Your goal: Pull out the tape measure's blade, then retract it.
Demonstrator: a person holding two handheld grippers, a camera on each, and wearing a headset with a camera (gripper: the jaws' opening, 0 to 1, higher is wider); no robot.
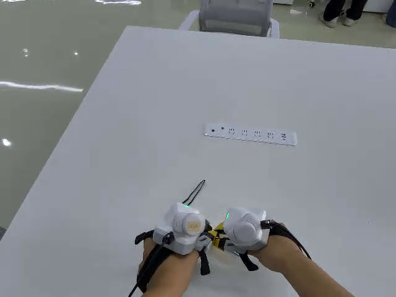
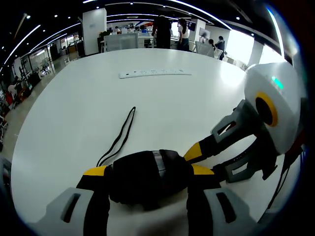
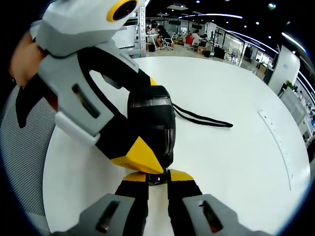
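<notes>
Worktop (image 1: 154,111): white and wide, seen from above in the head view.
Tape measure (image 2: 142,184): a black case, low and near the person, held just above the worktop between the two grippers.
Left gripper (image 2: 148,170): clamped on the tape measure, one yellow-tipped jaw on each side of the case.
Right gripper (image 3: 157,176): jaws drawn almost together on the small blade tip (image 3: 157,180) at the case's lower edge, its yellow tips just beside the case.
Grippers in the head view: side by side at the bottom edge and facing each other, the left one on the left, a hand on each.
Strap (image 3: 202,118): a thin black loop that lay flat on the worktop and ran from the case away from the person.
Power strip (image 1: 250,134): white, flat on the worktop, well beyond the grippers.
Chair (image 1: 238,15): grey, at the worktop's far edge.
</notes>
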